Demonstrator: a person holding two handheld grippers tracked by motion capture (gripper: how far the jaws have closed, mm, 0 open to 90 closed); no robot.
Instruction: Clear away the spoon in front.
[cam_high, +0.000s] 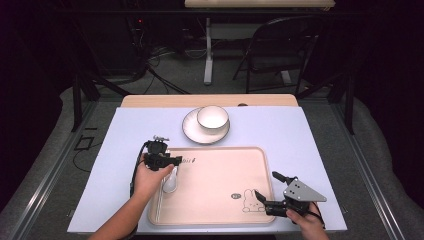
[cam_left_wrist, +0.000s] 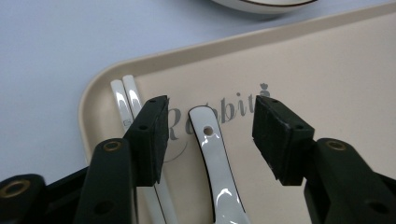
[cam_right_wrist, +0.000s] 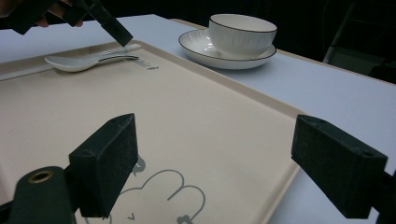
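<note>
**Left gripper poised over spoon on tray; right gripper idle at tray's near corner**

Setup: a beige tray (cam_high: 220, 200) sits on the pale blue table cover (cam_high: 300, 135). Beyond its far edge stands a white bowl (cam_high: 213, 118) on a saucer (cam_high: 192, 131), well apart from both grippers.

Thing in hand: a white spoon (cam_left_wrist: 215, 163) with a dark rim, lying flat inside the tray near its left edge, handle end with its small hole next to the printed lettering. Just beside it, against the tray's rim, lies a pair of white chopsticks (cam_left_wrist: 125, 100). In the right gripper view the spoon (cam_right_wrist: 79, 61) shows at the tray's far corner.

Left gripper (cam_left_wrist: 210, 135): jaws open, one on each side of the spoon handle, not touching it. One jaw stands over the chopsticks. In the high view the left gripper (cam_high: 162, 159) sits over the tray's left edge.

Right gripper (cam_right_wrist: 224, 158): jaws wide open, nothing between them, hovering above the rabbit drawing at the tray's near right corner.

Judgement: the step looks like the approach for picking up the spoon; the grasp is not yet made. The next move calls for lowering until the pads flank the handle, then closing squarely. Risk: the near jaw catching the chopsticks, so a slight shift away from them seems wise.
</note>
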